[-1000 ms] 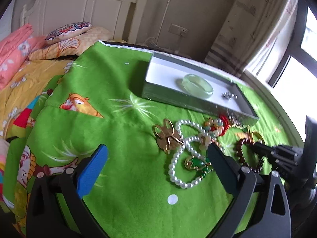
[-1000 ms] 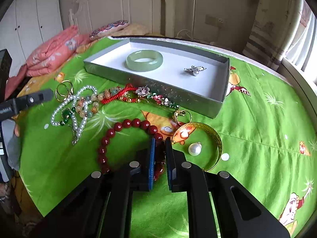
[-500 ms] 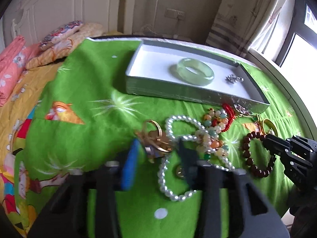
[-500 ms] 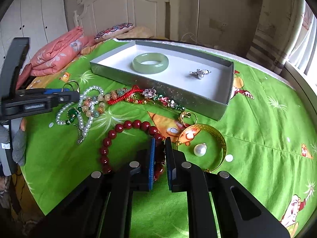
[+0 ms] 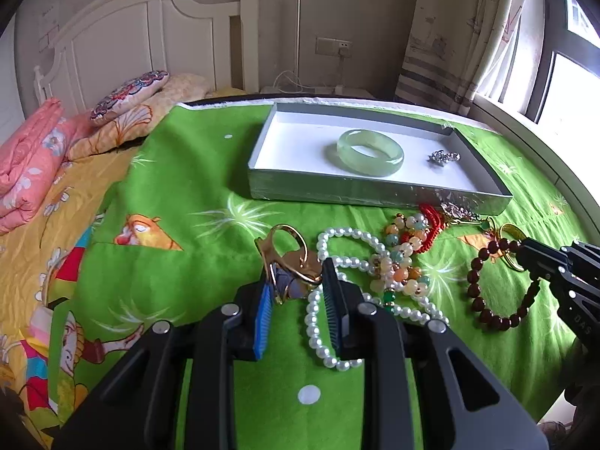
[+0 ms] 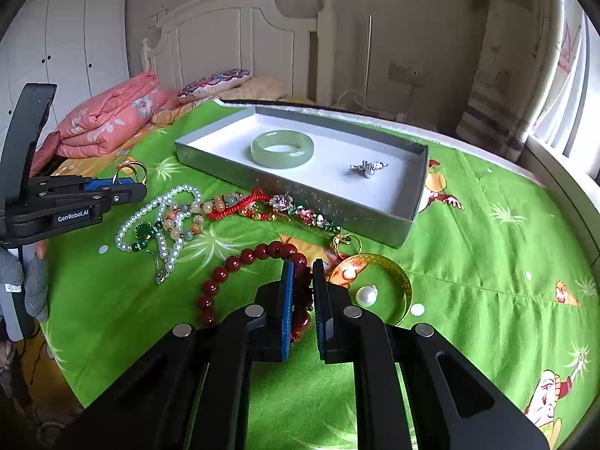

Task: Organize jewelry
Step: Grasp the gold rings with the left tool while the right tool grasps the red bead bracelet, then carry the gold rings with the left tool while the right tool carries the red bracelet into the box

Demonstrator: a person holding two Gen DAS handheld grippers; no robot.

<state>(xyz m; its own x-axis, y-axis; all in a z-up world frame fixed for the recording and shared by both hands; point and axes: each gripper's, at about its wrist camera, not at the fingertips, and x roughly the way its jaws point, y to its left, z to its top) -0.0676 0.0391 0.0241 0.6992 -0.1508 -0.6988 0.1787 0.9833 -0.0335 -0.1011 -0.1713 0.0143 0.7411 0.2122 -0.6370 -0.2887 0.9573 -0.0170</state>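
Hand-held gripper [image 5: 296, 281] beside tray [image 5: 337, 189] with bangle [image 5: 370, 152]

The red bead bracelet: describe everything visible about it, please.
The red bead bracelet is a loop of round, glossy dark-red beads, possibly stone or glass, lying on the green blanket in front of the grey tray. Its near side sits between the fingers of the right hand-held gripper, which is shut on it. The far arc curves toward the gold bangle; whether they touch is unclear. In the left wrist view it looks darker, almost brown.
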